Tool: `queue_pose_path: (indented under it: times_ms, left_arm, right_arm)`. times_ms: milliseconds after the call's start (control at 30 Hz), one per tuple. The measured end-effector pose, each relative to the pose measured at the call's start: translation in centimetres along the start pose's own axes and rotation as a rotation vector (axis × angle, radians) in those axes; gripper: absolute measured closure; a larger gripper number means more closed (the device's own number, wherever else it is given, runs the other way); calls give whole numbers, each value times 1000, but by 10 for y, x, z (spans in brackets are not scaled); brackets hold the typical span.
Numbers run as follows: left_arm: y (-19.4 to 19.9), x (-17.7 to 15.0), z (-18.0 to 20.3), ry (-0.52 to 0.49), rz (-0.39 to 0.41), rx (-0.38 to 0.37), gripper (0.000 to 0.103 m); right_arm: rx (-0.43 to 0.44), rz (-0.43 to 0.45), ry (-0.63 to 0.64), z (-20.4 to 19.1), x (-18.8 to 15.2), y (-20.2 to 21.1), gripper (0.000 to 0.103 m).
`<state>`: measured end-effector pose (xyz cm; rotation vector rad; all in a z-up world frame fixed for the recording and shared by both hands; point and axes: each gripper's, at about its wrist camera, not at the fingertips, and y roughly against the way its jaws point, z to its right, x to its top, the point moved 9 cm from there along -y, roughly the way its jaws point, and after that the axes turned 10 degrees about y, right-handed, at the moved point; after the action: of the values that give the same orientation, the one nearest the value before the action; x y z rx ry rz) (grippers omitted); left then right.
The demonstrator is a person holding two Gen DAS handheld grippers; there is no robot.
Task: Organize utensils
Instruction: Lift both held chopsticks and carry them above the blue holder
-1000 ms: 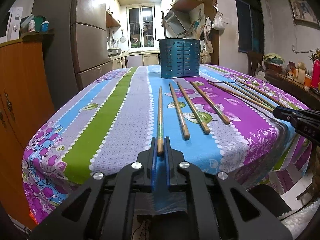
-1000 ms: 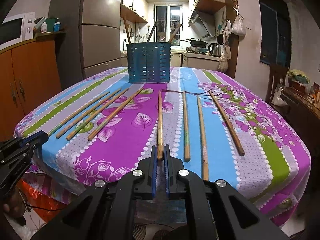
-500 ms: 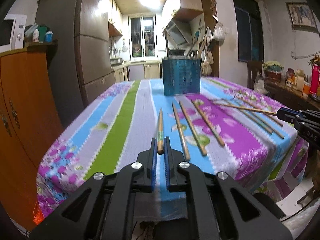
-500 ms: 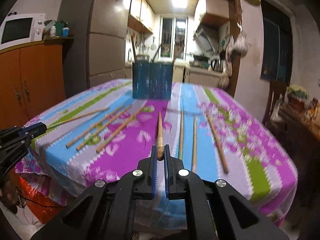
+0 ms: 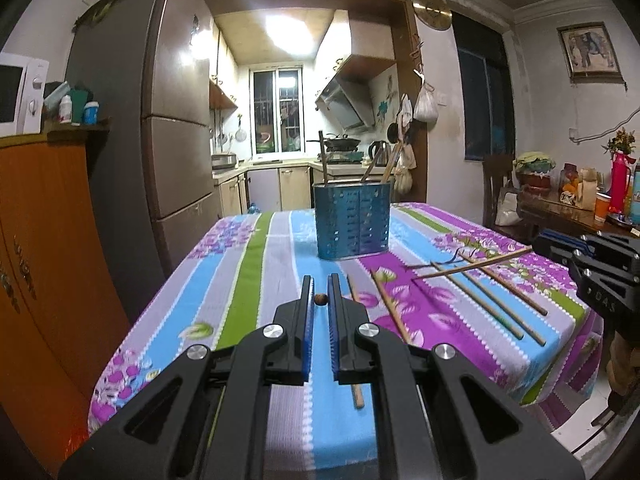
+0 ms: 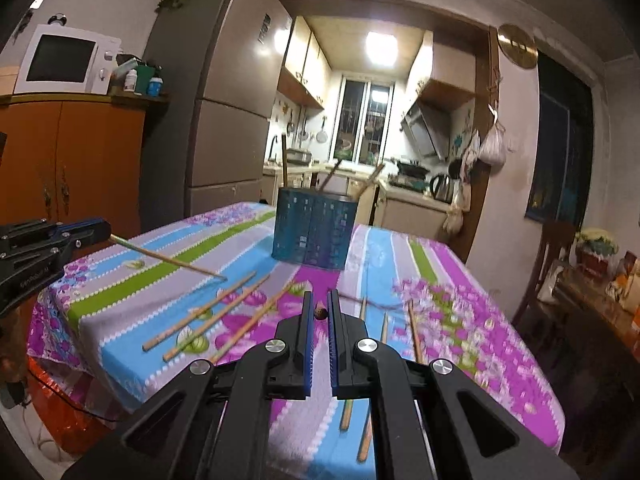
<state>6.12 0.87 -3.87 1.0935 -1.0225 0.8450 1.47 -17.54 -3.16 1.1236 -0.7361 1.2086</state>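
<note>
My left gripper [image 5: 320,300] is shut on a wooden chopstick [image 5: 320,299], seen end-on, lifted above the table; from the right wrist view that chopstick [image 6: 172,258] slants out of the left gripper [image 6: 102,232]. My right gripper [image 6: 319,312] is shut on another chopstick [image 6: 320,313], seen end-on; in the left wrist view it [image 5: 476,265] slants from the right gripper [image 5: 538,242]. A blue slotted utensil holder [image 5: 352,220] stands at the table's far middle with a few sticks in it, also in the right wrist view [image 6: 314,230]. Several chopsticks [image 5: 390,306] lie on the cloth.
The table carries a striped floral cloth [image 5: 248,276]. An orange cabinet [image 5: 44,248] and a fridge [image 5: 176,152] stand to the left. A side table with bottles and cups [image 5: 592,200] and a chair [image 6: 548,264] stand to the right.
Both grippers have lifted their chopsticks off the cloth and tipped up, so each stick now points straight ahead. The holder looks nearer and the kitchen fills more of both views.
</note>
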Motion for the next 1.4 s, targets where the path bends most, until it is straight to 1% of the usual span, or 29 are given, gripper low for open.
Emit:
queue_pose_path:
  times_ms: [267, 367, 533, 733, 833, 1100, 1300, 1400]
  left_arm:
    - [-12, 22, -3, 14, 5, 0, 98]
    - [-18, 31, -5, 10, 4, 5, 98]
    - [-37, 51, -10, 16, -22, 13, 98]
    - [-66, 66, -13, 23, -97, 4, 98]
    - [-76, 75, -15, 43, -132, -1, 98]
    - [-76, 108, 2, 36, -132, -48, 98]
    - [-66, 129, 19, 5, -96, -78, 98]
    - [-65, 135, 22, 6, -93, -89, 98]
  right_arm:
    - [-15, 50, 46, 10, 30, -14, 96]
    - [1, 44, 49, 14, 38, -26, 96]
    - [61, 8, -13, 28, 52, -49, 96]
    - [132, -56, -116, 56, 68, -82, 96]
    - [150, -73, -157, 66, 74, -90, 96]
    - [166, -64, -156, 76, 100, -87, 96]
    - [182, -52, -139, 79, 123, -70, 96]
    - [195, -61, -140, 79, 128, -63, 96]
